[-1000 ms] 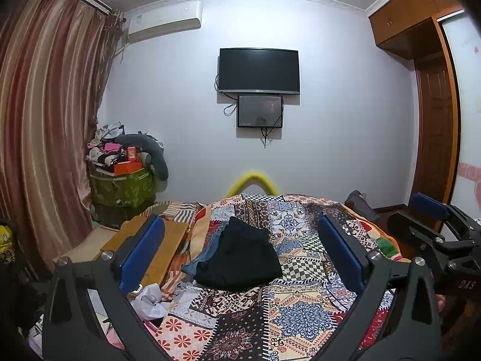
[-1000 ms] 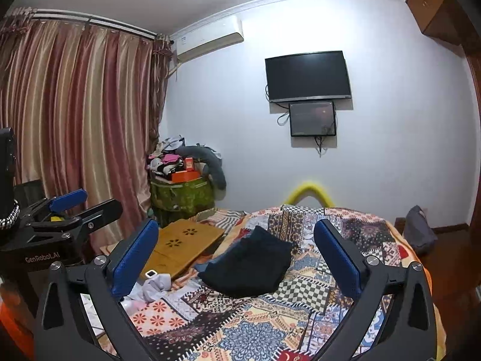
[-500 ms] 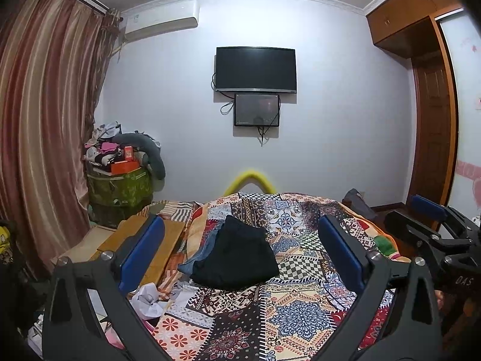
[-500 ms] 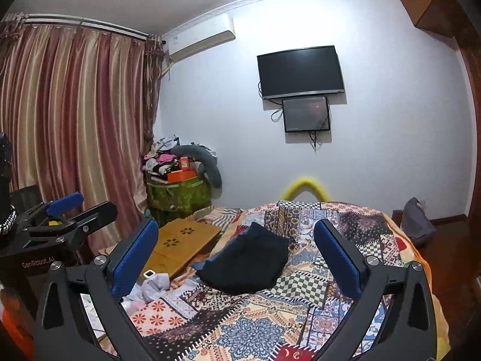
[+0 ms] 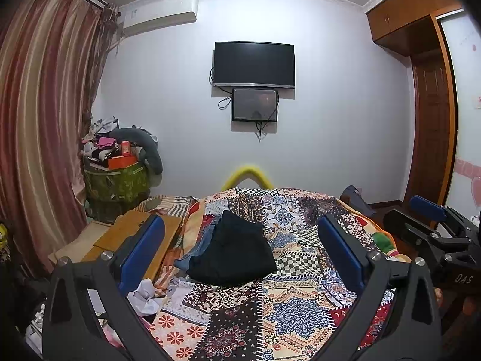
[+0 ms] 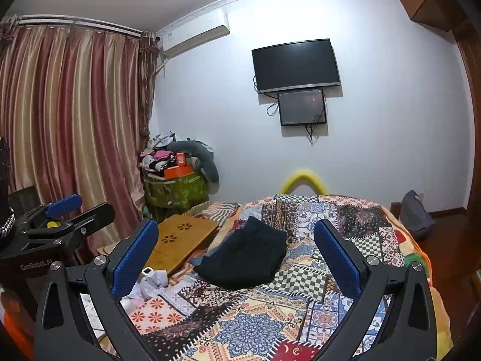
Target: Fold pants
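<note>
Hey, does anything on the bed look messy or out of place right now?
Yes. The black pants lie in a rumpled heap on the patchwork bedspread, partly covering a blue garment. Crumpled white paper sits at the bed's left edge. Both grippers, left and right, are open and holding nothing.

Left gripper (image 5: 240, 252) held above the patchwork bedspread (image 5: 294, 310), jaws spread wide, nothing gripped. Folded black pants (image 5: 234, 252) seen between the blue pads (image 5: 141, 255), lying on a blue garment (image 5: 195, 249). Right gripper (image 5: 433, 225) visible at right edge.
</note>
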{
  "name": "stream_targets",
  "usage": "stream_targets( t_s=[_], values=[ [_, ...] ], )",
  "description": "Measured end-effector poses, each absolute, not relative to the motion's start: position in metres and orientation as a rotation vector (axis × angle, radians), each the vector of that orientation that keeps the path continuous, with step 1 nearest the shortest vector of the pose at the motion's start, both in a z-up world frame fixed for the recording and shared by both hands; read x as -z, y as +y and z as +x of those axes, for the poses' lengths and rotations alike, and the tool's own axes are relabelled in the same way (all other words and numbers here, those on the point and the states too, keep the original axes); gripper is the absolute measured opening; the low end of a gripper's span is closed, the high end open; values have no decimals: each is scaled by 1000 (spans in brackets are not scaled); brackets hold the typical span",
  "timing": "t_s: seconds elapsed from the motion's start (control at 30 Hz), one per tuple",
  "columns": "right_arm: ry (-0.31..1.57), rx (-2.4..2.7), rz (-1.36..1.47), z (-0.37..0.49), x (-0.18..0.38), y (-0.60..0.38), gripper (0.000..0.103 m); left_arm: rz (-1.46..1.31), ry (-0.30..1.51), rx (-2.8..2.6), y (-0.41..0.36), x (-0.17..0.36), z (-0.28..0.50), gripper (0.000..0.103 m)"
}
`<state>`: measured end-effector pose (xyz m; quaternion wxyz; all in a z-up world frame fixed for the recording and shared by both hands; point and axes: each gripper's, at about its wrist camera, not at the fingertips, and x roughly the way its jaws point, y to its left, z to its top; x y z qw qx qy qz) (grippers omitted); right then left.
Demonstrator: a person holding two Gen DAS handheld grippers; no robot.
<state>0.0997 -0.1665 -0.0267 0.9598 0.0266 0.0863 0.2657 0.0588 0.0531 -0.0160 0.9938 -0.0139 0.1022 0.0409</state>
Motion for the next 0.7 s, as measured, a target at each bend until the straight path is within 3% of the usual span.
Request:
stream_targets(
  t_s=[0.7],
  values=[
    [179,-533,57,98,24,-167,103,-35,204,-74,52,16,56,103]
  ],
)
